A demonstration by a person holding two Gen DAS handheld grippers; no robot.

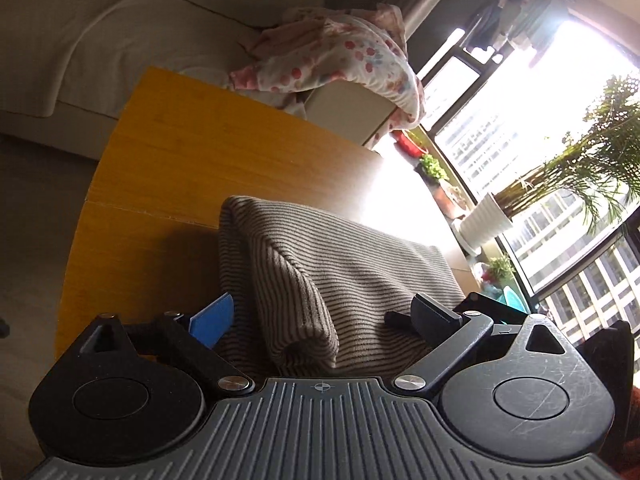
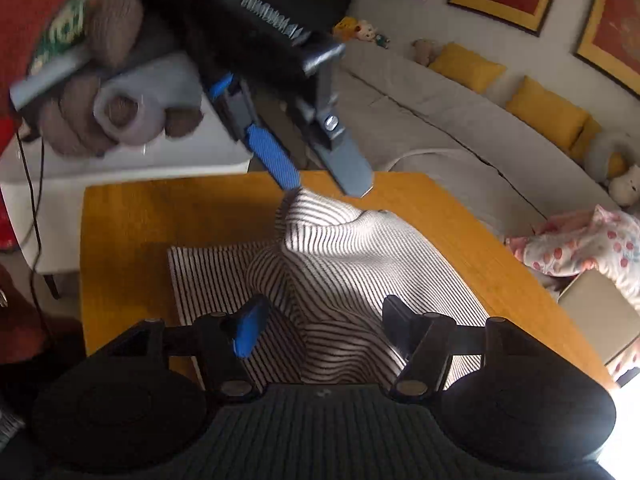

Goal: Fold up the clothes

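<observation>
A brown-and-white striped garment (image 1: pixel 352 264) lies on the yellow wooden table (image 1: pixel 192 160), with a fold raised in the middle. My left gripper (image 1: pixel 320 316) is open, its fingers either side of the raised fold. In the right wrist view the same garment (image 2: pixel 360 264) is bunched up on the table (image 2: pixel 132 216). My right gripper (image 2: pixel 324 320) is open just above the cloth. The left gripper (image 2: pixel 328 180) also shows there, held by a gloved hand (image 2: pixel 108 92), open, with its fingertips just above the garment's far edge.
A floral garment (image 1: pixel 340 56) lies over a box beyond the table; it also shows in the right wrist view (image 2: pixel 592 244). A grey sofa (image 2: pixel 460 120) with yellow cushions runs behind. Potted plants (image 1: pixel 560 184) stand by the bright window. A cable (image 2: pixel 32 200) hangs at left.
</observation>
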